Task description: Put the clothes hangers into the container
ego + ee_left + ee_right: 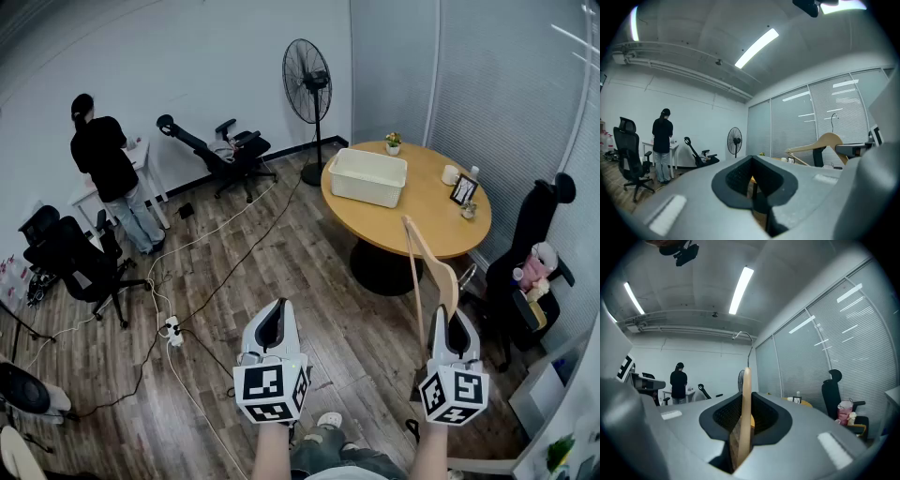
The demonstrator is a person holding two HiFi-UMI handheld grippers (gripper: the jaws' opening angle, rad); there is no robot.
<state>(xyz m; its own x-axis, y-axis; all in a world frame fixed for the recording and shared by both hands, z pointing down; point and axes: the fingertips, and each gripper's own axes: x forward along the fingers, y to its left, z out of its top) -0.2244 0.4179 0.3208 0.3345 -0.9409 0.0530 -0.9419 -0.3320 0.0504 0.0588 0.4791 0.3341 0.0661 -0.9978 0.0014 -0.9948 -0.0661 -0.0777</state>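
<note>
A light wooden clothes hanger point(427, 258) with a metal hook stands upright in my right gripper point(453, 328), low at the right of the head view. In the right gripper view the jaws are shut on the hanger's point(746, 404) wooden body, and the hook curves up above them. My left gripper point(274, 323) is held level beside it with its jaws together and nothing in them. In the left gripper view its tips point(751, 159) meet, and the hanger point(829, 140) shows off to the right. The white container point(367, 178) sits on the round wooden table point(427, 220) ahead.
A small plant point(393, 142), a cup point(451, 174) and a picture frame point(463, 190) share the table. A standing fan point(308, 82) is behind it. A black chair with a pink bag point(532, 267) stands at the right. Cables and a power strip point(173, 328) lie on the floor. A person point(108, 169) stands at a desk, far left.
</note>
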